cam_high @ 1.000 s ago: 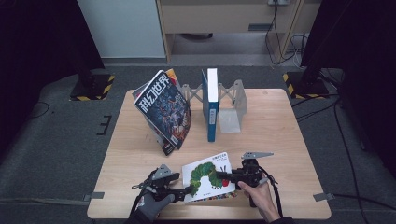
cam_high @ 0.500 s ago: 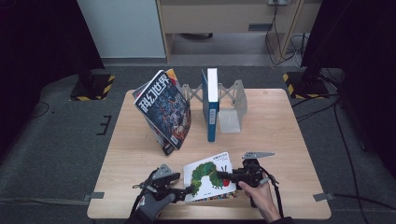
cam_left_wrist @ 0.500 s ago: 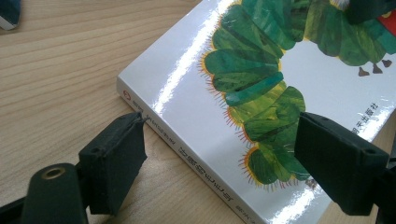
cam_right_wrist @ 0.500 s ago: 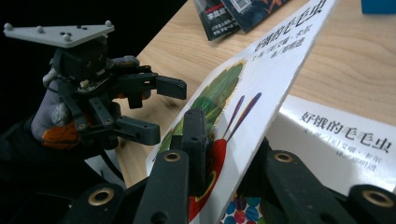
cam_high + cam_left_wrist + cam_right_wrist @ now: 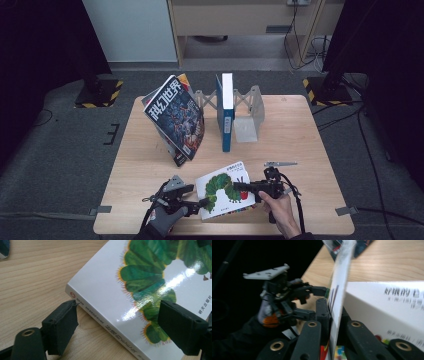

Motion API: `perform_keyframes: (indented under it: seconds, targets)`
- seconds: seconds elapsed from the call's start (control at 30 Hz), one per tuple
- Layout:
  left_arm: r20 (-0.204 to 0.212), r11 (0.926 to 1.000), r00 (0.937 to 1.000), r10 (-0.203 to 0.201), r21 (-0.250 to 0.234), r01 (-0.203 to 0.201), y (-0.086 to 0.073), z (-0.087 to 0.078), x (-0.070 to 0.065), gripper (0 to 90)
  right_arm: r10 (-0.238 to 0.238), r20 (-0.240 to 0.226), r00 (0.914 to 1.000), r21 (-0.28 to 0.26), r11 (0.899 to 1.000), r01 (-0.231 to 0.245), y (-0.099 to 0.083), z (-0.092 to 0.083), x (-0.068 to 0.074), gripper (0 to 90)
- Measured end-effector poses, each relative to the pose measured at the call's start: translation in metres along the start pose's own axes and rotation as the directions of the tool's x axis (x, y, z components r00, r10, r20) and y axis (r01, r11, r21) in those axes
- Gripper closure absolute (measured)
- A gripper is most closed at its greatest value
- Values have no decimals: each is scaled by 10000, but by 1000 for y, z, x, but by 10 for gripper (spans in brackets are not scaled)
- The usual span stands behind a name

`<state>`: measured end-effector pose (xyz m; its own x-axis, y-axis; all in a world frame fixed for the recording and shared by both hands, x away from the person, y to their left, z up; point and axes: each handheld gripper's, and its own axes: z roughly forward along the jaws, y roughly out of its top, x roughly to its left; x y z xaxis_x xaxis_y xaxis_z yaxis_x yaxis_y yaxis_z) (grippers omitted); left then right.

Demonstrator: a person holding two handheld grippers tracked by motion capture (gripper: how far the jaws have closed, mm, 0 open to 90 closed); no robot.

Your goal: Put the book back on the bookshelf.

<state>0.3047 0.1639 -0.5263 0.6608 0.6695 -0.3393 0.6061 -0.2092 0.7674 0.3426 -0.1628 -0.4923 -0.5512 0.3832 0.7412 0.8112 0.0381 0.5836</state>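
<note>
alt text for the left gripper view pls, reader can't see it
A white picture book with a green caterpillar on its glossy cover lies on a light wooden table, its spine corner between the open black jaws of the left gripper. One jaw sits on the table beside the spine, its tip at the book's corner; the other sits over the cover.

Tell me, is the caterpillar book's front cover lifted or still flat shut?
Lifted. In the right gripper view the right gripper pinches the cover of the caterpillar book, which stands on edge above the white title page.
</note>
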Motion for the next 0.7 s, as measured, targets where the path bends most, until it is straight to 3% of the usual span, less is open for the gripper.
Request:
perform_keyframes:
  seconds: [0.1,0.2,0.43,0.7]
  targets:
    - [175,9999,9998,-119,-103,120,0,0,0,143,-185,-390,9991,-231,9996,176,1,-4,1,895]
    - [248,9999,9996,-111,-41,112,0,1,0,141,-469,-465,9978,-279,9986,457,3,-6,4,895]
    - [954,9986,9947,-377,-340,411,3,11,3,104,-517,-500,9974,-261,9984,504,3,-7,3,895]
    - [1355,9967,9896,-481,-589,565,7,20,8,81,-519,-282,9983,-119,9986,515,3,-8,-2,894]
